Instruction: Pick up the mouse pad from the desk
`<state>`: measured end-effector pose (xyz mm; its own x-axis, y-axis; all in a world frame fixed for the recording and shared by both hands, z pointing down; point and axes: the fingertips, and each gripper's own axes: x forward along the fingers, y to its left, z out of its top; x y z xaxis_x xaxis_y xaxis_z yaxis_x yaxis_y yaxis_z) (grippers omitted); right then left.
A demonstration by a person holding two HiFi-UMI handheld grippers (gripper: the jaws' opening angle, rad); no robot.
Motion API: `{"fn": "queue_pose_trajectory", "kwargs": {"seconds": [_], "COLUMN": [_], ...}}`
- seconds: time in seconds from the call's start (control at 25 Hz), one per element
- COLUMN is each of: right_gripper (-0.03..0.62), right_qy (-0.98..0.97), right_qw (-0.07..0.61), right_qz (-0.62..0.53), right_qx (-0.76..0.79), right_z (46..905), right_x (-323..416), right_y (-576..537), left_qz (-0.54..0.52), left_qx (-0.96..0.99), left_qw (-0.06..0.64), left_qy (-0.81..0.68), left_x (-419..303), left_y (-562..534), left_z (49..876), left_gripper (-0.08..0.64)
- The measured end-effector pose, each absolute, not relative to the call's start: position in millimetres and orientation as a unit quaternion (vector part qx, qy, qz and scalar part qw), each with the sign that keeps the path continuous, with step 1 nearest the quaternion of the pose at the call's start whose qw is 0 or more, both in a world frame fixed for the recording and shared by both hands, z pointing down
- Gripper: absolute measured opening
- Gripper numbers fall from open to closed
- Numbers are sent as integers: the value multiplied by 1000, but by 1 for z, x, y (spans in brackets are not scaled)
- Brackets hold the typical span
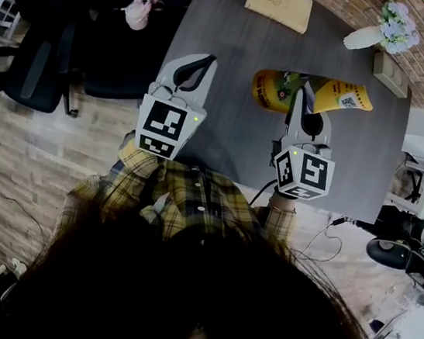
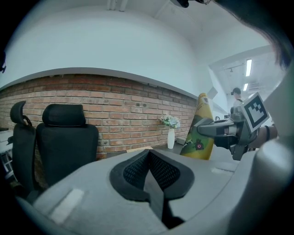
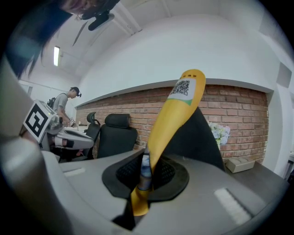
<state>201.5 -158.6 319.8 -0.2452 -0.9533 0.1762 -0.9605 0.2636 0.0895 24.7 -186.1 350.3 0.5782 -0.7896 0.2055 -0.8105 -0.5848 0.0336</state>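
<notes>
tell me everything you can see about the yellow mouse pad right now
The mouse pad is a thin, flexible sheet, yellow on its face with green and dark printed patches and a QR code on a white patch near one end; its back looks black. It is pinched between the fingers of the right gripper, standing up and curving above the grey desk. Whether it touches the desk cannot be told.

Mouse pad (image 1: 274, 89): yellow, green and white print. Desk (image 1: 230, 42): dark grey. Shirt (image 1: 186, 188): yellow-and-dark plaid. Wall (image 2: 119, 98): red brick. Office chair (image 2: 64, 137): black. Vase (image 2: 171, 137): white
</notes>
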Motion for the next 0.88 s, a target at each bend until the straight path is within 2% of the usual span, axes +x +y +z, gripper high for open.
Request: {"fn": "queue_pose_trajectory", "kwargs": {"seconds": [0.88], "right_gripper": [21], "right_qy": [-790], "right_qw": [102], "right_qz": [30], "right_qx": [604], "right_z": [325], "right_x": [201], "right_y": [-163], "left_qz": [85], "left_qx": [882], "left_qw": [60], "left_qy": [-459], "left_x": [17], "left_y": [-191], "left_z": [350], "left_gripper": [-3]}}
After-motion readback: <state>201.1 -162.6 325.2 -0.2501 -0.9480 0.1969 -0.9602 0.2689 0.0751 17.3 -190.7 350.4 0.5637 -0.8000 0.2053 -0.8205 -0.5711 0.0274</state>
